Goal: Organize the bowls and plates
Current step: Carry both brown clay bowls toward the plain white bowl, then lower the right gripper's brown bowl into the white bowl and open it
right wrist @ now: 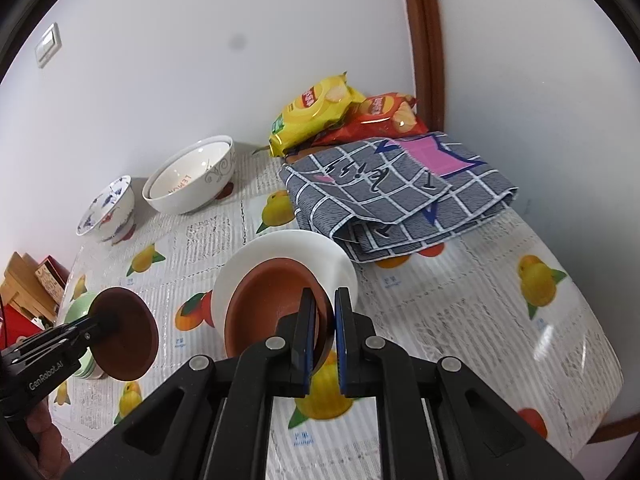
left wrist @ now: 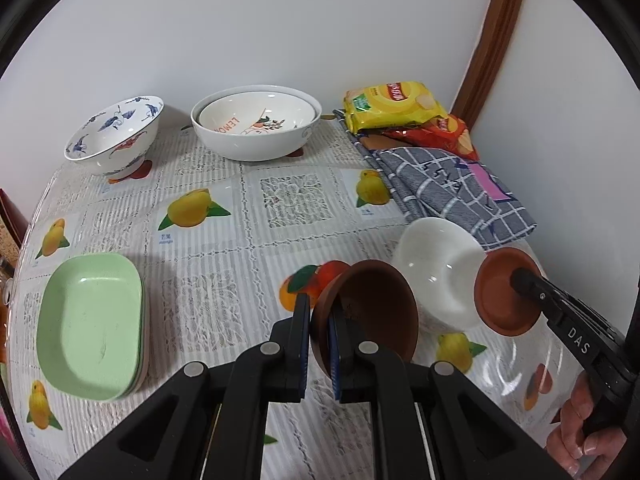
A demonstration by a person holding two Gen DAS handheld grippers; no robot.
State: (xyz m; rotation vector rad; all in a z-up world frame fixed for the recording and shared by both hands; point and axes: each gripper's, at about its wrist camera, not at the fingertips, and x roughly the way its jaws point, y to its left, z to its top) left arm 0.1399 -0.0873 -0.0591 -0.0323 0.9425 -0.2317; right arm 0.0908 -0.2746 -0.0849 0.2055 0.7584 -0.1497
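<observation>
With each gripper's jaws clamped on the rim of a tilted brown dish, the left gripper on one and the right gripper on another seemingly above the white bowl, level both before nesting them.

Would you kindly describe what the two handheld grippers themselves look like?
Both are matte black plastic. The left gripper and right gripper each have flat parallel fingers lined with blue pads, on angular linkage arms with round silver pivot pins. White lettering marks the bodies: "GenRobot.AI" on the left, "DAS" on the right. A bare hand grips the right one; no sleeves or cables show.
</observation>
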